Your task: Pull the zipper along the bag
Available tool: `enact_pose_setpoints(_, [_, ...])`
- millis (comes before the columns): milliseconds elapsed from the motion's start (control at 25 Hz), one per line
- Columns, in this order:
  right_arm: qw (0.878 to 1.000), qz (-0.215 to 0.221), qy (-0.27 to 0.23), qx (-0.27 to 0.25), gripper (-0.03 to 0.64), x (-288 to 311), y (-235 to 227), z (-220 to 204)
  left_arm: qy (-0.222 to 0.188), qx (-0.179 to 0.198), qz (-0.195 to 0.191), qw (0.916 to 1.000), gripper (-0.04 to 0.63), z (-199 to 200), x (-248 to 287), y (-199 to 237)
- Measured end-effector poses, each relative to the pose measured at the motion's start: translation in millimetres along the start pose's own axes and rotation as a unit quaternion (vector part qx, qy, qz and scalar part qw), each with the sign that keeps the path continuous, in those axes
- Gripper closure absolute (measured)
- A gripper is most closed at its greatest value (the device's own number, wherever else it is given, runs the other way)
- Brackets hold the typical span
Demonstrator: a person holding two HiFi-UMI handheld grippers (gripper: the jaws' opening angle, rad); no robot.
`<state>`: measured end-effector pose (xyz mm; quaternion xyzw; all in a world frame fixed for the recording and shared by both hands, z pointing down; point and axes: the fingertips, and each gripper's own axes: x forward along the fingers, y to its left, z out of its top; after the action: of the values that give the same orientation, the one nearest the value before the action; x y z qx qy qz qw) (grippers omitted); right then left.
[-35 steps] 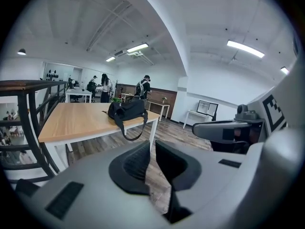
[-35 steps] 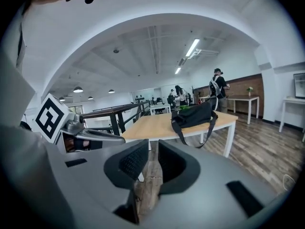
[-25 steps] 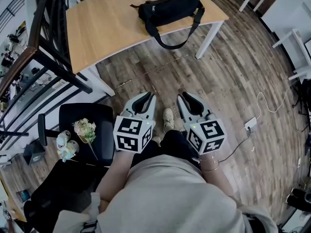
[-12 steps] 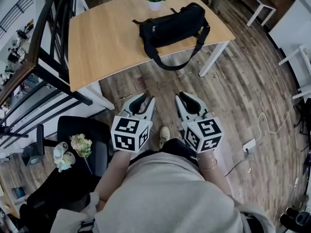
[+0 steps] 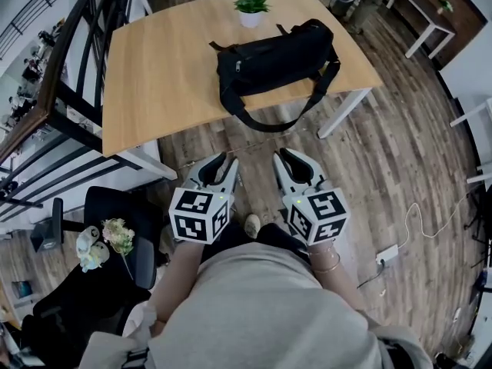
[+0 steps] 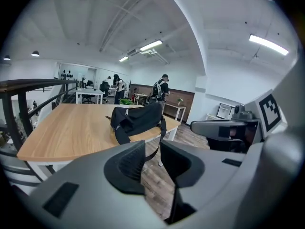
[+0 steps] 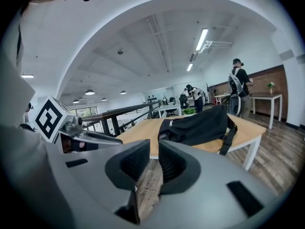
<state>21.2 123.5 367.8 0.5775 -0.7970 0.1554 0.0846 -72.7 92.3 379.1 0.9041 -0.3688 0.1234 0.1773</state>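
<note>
Lying on table: bag, black, strap hanging over near edge. Left gripper: jaws have just been opening, narrow gap, empty. Right gripper: narrow gap, empty. Both well apart from bag.

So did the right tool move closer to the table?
Yes. The right tool has come forward, nearer the front edge of the wooden table.

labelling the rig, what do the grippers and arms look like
The left gripper and right gripper are pale grey with black ribbed pads, each bearing a white cube of black square markers. The left jaws have just been opening, empty. A bracelet is on the right wrist; the top is beige.
</note>
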Motion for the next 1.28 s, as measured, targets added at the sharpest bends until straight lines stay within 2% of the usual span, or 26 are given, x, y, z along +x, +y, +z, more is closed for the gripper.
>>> enact_pose_setpoints(120, [1.000,0.009,0.003,0.002,0.565,6,-6,0,0.006,-0.003,0.000,1.0000,0.505,1,9,0])
enact_pose_setpoints(280, [1.000,0.017,-0.010,0.006,0.611,14,-17,7,0.011,-0.005,-0.007,0.9999,0.505,4,22,-1])
enact_pose_setpoints(640, [1.000,0.016,-0.007,-0.003,0.609,39,-38,14,-0.007,-0.007,-0.018,0.9998,0.505,27,62,18])
enact_pose_setpoints(800, [1.000,0.005,-0.006,-0.009,0.568,61,-57,25,-0.006,-0.001,-0.023,0.9997,0.505,40,87,31])
enact_pose_setpoints(1280, [1.000,0.010,0.011,-0.025,0.528,156,-85,62,0.002,-0.010,-0.004,0.9999,0.505,82,150,105])
